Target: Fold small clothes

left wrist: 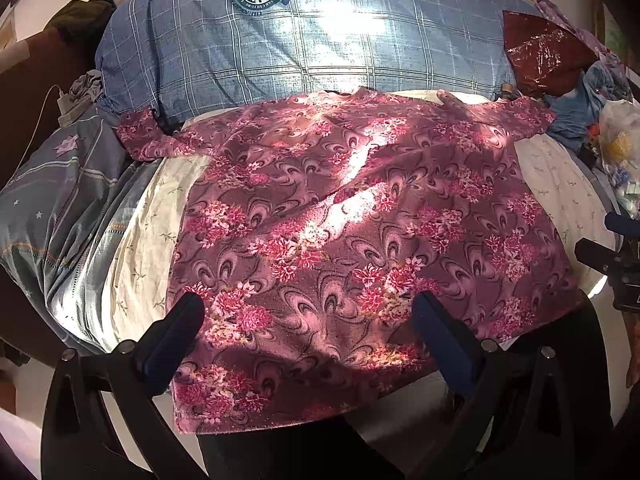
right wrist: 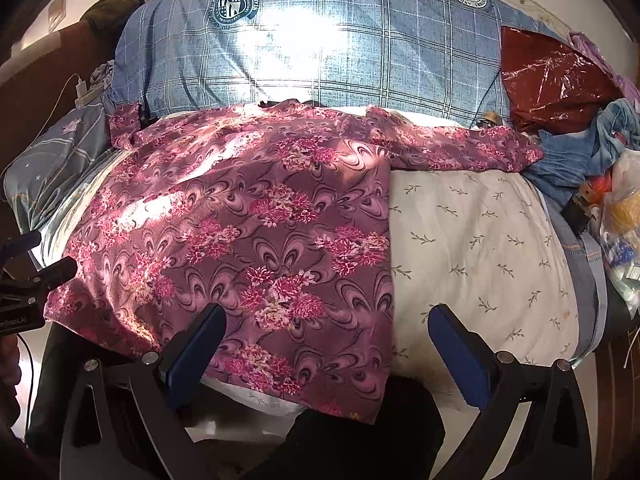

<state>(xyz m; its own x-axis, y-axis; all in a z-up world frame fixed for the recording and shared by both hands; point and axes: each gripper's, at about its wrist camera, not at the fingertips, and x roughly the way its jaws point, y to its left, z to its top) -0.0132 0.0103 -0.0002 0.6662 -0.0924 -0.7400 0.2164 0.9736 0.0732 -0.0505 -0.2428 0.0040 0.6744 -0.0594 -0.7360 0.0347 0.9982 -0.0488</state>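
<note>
- Left gripper (left wrist: 308,312): jaws spread wide, nothing between them; poised over the near hem of the garment, left finger near its left edge, right finger over the lower middle.
- Right gripper (right wrist: 328,322): jaws likewise spread wide and empty; left finger over the garment's lower right part, right finger over bare bedsheet (right wrist: 480,248) beyond the garment's right edge.
- Floral long-sleeved top (left wrist: 340,224): purple-pink, spread flat on the pale leaf-print bedsheet; near hem overhanging the mattress edge towards the holder.
- Orientation: neckline (left wrist: 340,94) pointing away, towards the blue plaid pillow (left wrist: 304,36); hem nearest. Long axis of body running near to far; sleeves running crosswise, left sleeve (left wrist: 148,136) towards the grey star-print bedding (left wrist: 60,200), right sleeve (right wrist: 460,148) towards the clutter at the right.
- Risk, left: left cuff lying up against the pillow and bedding; likely to drag or bunch if folded inward in one pull.
- Risk, centre: overhanging hem liable to slide off the edge if tugged towards the holder; thin fabric prone to a pinch catching the bedsheet beneath as well.
- Risk, right: right cuff close to the blue clothes (right wrist: 576,148) and red plastic bag (right wrist: 552,76); possible snag.
</note>
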